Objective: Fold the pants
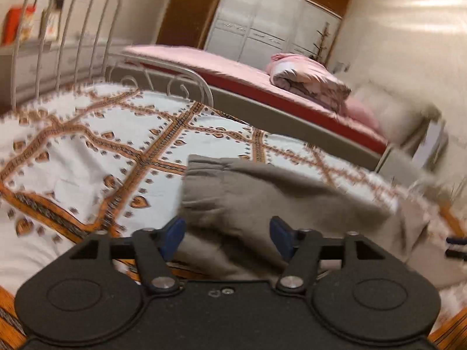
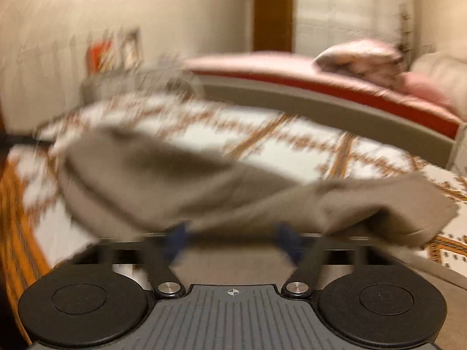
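Left hand-held gripper (image 1: 227, 237): jaws apart, blue pads clear of cloth on both sides, nothing pinched, though the pants (image 1: 262, 201) lie right in front and partly between the fingers. Right hand-held gripper (image 2: 230, 240): jaws also wide, grey cloth draped across just ahead of the fingertips; no pad seen pressing on it, so I read it as let go, but blur makes this less sure. Pants are a grey-brown heap on the near part of the bed (image 1: 96, 134) with the white and orange patterned cover, folded edge toward the far side, one end trailing off to the right in the right wrist view. Judgement: a fold looks just laid down and released. To do it well, back both grippers off level without snagging the top layer, then check the edges line up before taking the next pinch at the corners. Hard to make out: right wrist view is heavily smeared, waistband versus leg ends not distinguishable, layer count unknown. Near edge of the pants is hidden under both gripper bodies. Second bed (image 1: 233, 67) with pink bedding sits far behind, unrelated.
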`<action>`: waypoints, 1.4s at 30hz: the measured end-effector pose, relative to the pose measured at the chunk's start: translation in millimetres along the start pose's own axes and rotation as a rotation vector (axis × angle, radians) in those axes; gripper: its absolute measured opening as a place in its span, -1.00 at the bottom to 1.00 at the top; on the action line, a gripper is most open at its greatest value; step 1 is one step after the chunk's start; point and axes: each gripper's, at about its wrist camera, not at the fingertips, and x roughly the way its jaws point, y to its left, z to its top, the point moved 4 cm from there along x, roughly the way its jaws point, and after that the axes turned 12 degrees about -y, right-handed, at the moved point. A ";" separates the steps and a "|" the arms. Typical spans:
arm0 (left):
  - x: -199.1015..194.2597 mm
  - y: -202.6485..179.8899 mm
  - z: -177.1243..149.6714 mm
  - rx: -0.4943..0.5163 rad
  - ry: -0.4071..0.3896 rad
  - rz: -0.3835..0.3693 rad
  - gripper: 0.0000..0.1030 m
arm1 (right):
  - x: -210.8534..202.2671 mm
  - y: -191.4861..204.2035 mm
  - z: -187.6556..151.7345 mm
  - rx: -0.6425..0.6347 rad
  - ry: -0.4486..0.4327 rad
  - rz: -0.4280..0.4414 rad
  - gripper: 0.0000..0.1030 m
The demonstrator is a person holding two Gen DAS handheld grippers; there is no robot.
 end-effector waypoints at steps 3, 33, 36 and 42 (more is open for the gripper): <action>11.4 -5.5 0.3 -0.132 0.059 -0.007 -0.05 | 0.7 -11.9 3.4 0.140 0.006 -0.023 0.44; 44.7 29.1 -18.1 -0.404 0.062 -0.049 -0.94 | 3.6 -43.6 1.9 0.507 0.058 -0.036 -0.73; 63.5 42.1 -45.6 -0.356 0.188 0.015 -0.94 | 29.9 -37.8 -55.0 0.513 0.254 -0.066 -0.73; 61.5 21.2 -36.4 -0.233 0.156 0.046 -0.89 | 17.4 -39.0 -57.4 0.511 0.189 -0.062 -0.72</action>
